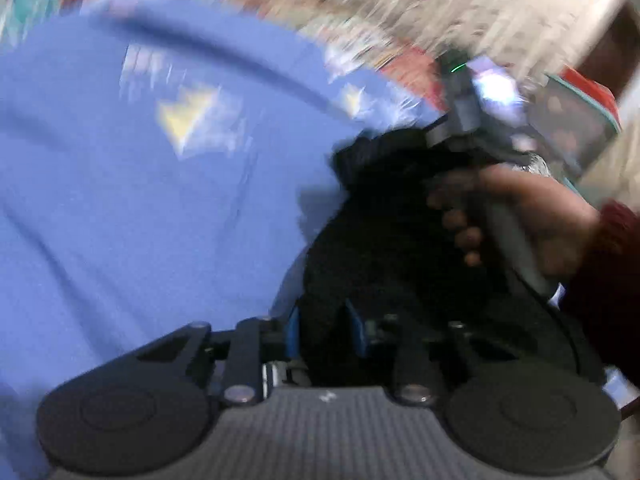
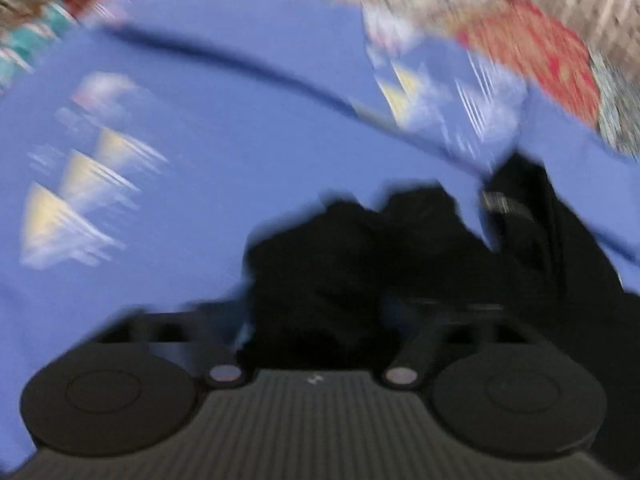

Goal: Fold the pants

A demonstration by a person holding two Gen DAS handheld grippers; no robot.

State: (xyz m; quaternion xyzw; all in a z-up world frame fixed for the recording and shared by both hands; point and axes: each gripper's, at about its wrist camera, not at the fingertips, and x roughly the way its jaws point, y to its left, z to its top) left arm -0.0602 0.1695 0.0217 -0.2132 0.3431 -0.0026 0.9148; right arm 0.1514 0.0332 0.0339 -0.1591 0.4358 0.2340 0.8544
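Black fabric, the pants (image 1: 384,248), fills the middle of my left wrist view, bunched in a dark heap that runs from between my left gripper's (image 1: 326,328) fingers up toward the right. The blue pads (image 1: 356,326) of that gripper stand close together with the black cloth pinched between them, so I read it as clamped on the pants.

The pants lie on a periwinkle-blue sheet (image 1: 140,200) printed with pale yellow triangles, which covers most of both views. Beyond the sheet's far edge is a red and cream patterned covering (image 1: 400,8), heavily smeared by motion blur.

In the same view, on the right, a hand (image 1: 532,220) with a dark red sleeve grips the grey handle of the right gripper (image 1: 464,120), whose body points into the top end of the black heap. Its fingertips are buried in the cloth there.

From my right wrist view everything is blurred. The pants (image 2: 352,264) rise as a black mound directly over the right gripper's (image 2: 316,320) fingers and trail off to the right edge. The dark fingers merge with the dark fabric, so I cannot tell whether this gripper is closed on the cloth or merely pushed into it.
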